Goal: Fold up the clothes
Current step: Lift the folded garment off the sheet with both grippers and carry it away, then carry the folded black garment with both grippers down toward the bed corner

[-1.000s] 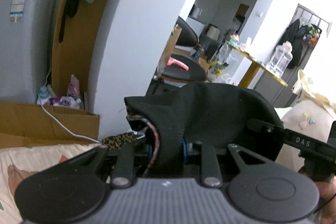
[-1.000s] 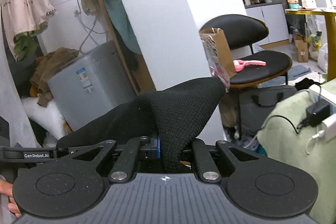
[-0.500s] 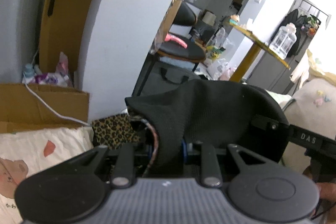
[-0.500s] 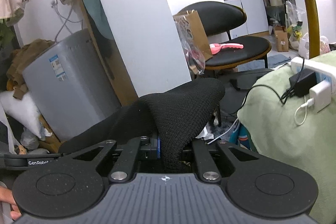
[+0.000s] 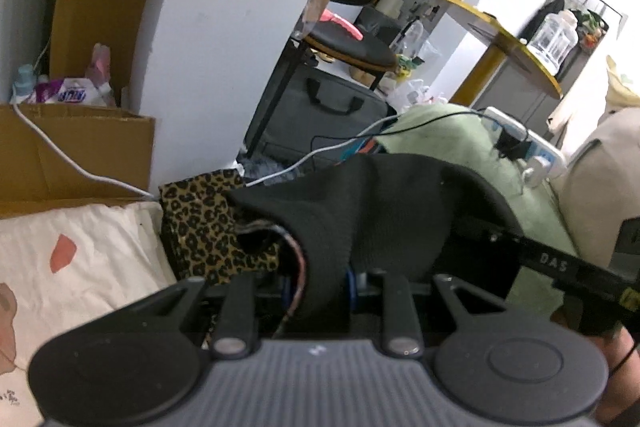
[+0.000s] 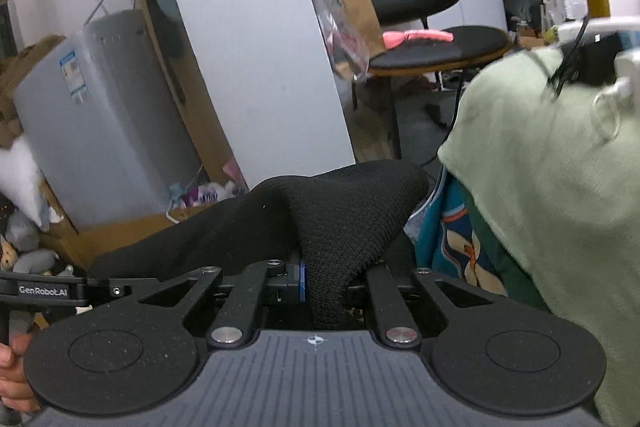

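A black knit garment point(image 5: 360, 211) hangs stretched between both grippers. My left gripper point(image 5: 318, 287) is shut on one edge of it, where a patterned inner lining shows. In the right wrist view the same black garment point(image 6: 344, 203) bunches up over my right gripper point(image 6: 320, 287), which is shut on its other edge. The fingertips of both grippers are buried in the fabric. The other gripper's black arm point(image 5: 560, 263) shows at the right of the left wrist view.
A cream printed bedsheet point(image 5: 80, 259) and a leopard-print cloth point(image 5: 200, 223) lie lower left. A pale green blanket point(image 6: 540, 187) with a power strip point(image 5: 524, 143) and cables lies to the right. A white pillar point(image 6: 256, 43), black chair point(image 6: 432, 47) and cardboard box point(image 5: 72, 147) stand ahead.
Both grippers have dropped lower and tilted down toward the bed with the black garment still held. The green blanket and the bedsheet now fill more of the views.
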Demonstrator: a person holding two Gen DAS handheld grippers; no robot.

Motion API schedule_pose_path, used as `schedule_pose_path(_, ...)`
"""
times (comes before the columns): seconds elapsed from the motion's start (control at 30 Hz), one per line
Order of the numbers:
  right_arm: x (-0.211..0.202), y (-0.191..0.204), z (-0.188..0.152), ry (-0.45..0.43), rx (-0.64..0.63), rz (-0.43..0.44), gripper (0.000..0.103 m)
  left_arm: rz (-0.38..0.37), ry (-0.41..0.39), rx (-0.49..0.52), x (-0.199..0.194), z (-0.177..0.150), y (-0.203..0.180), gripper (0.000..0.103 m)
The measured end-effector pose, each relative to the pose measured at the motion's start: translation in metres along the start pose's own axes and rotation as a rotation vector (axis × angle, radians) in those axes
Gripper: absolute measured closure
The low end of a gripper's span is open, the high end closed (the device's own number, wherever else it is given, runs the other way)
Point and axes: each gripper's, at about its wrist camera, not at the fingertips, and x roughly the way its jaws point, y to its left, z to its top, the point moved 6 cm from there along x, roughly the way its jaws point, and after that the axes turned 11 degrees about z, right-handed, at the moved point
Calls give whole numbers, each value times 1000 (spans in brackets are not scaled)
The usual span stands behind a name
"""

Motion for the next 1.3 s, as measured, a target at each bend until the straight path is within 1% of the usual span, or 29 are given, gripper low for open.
schedule_pose_path(0.2, 30, -27, -21, 4, -19, 4, 94, -24, -8, -50, 44, -14, 13, 77)
schedule_pose_path(0.47, 87, -72, -45, 41, -21, 14, 94, -69, 19, -131, 115, -44, 37, 77)
schedule_pose_path(0.6, 114, -90, -54, 57, -26, 23, 94, -70, 28, -128, 141, -48, 47, 77)
schedule_pose_path(0.7, 133, -97, -57, 63, -24, 35, 94, -72, 21, -132, 153, -45, 56, 77)
schedule_pose_path(0.93, 166, -103, -42, 86, -43, 72, 94, -87, 14, -123, 171, -27, 72, 77)
schedule_pose_path(1.03, 180, -103, -38, 96, -75, 79, 94, -77, 5, -116, 177, -20, 77, 77)
schedule_pose_path(1.13, 196, -105, -36, 101, -82, 88, 94, -71, 10, -137, 188, -15, 87, 77)
schedule_pose_path(1.3, 231, -119, -39, 91, -11, 115, 94, -53, 28, -160, 215, -8, 105, 77)
